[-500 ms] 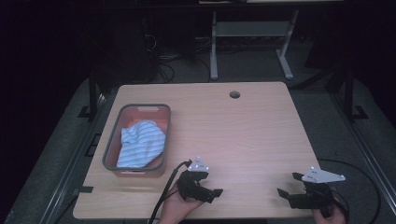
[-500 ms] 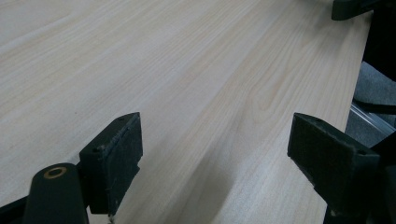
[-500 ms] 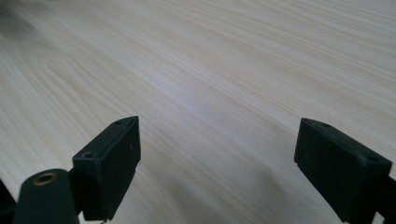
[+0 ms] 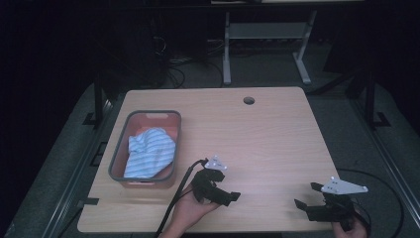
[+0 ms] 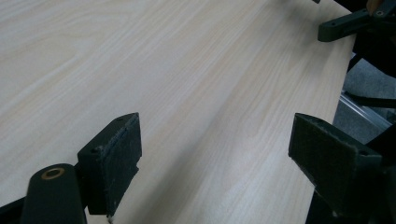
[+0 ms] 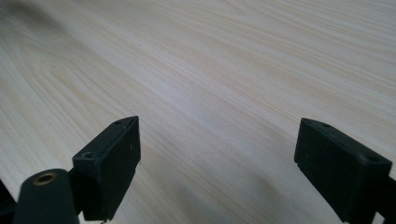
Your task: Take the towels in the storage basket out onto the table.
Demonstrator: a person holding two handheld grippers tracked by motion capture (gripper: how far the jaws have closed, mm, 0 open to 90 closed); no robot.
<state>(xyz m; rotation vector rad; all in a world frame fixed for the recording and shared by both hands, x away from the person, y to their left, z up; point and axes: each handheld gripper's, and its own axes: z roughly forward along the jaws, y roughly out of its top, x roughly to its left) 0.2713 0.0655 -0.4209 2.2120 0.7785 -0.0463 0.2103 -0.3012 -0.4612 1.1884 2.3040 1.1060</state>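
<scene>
Two pairs of fingers stand wide apart with nothing between them: in the left gripper view the left gripper's (image 5: 215, 154) padded fingers (image 5: 116, 158) frame only pale wood grain, and in the right gripper view the right gripper's (image 6: 217, 161) fingers (image 6: 112, 158) do the same. Both tools are empty and sit low over the near part of the tabletop (image 4: 267, 134), which reads as a resting or ready pose, not a grip. From above, the left gripper (image 4: 233, 196) is cradled in an upturned hand (image 4: 190, 210) near the front edge, its fingers pointing toward the right gripper (image 4: 306, 196) near the front right corner, held by a hand (image 4: 349, 227) at the bottom of the frame; the two are well apart. A cable (image 4: 178, 198) trails from the left tool off the near edge. The thing nearest to hand, a blue-and-white striped cloth (image 4: 148, 153), lies crumpled inside a grey-rimmed pink bin (image 4: 118, 148) on the left side of the tabletop, near the left gripper but not touching it. Open fingers suit a reach for it, and the left one is the better placed.
</scene>
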